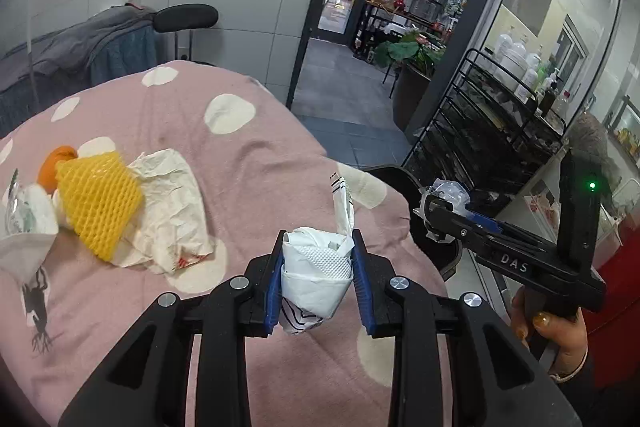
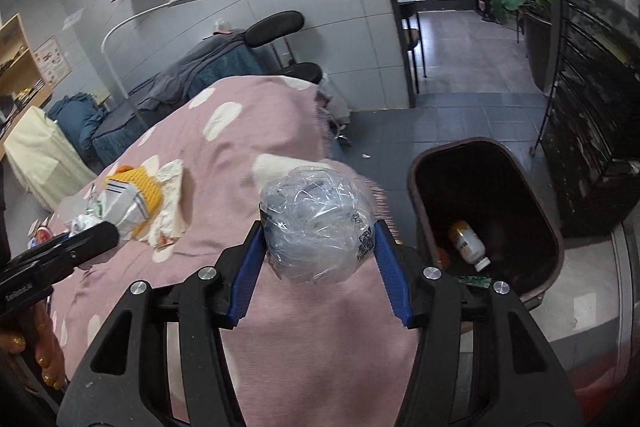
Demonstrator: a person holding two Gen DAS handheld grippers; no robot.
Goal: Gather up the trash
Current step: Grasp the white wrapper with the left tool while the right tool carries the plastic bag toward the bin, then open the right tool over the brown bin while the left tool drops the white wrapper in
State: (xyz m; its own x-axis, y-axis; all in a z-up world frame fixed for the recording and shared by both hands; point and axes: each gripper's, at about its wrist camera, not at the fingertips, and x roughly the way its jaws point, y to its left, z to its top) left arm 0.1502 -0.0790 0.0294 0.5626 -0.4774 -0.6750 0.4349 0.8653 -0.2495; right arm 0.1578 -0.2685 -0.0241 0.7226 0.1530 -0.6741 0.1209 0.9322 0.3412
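My left gripper (image 1: 318,259) is shut on a crumpled white paper wrapper (image 1: 316,267), held above the pink dotted blanket (image 1: 240,131). My right gripper (image 2: 318,241) is shut on a crumpled clear plastic bag (image 2: 316,223), near the blanket's right edge. A dark trash bin (image 2: 416,179) stands on the floor just right of it, with a small white bottle (image 2: 468,241) inside. More trash lies on the blanket at the left: a yellow foam net (image 1: 100,203), an orange piece (image 1: 54,167), crumpled white paper (image 1: 168,211) and a foil wrapper (image 1: 20,215). The right gripper (image 1: 436,211) shows in the left wrist view with the bag.
A black wire rack (image 1: 492,139) with bottles stands right of the bed, near the bin. A second bed with grey covers (image 2: 200,75), a white floor lamp (image 2: 120,27) and a black stool (image 2: 276,23) lie beyond. A hand (image 1: 560,339) holds the right gripper's handle.
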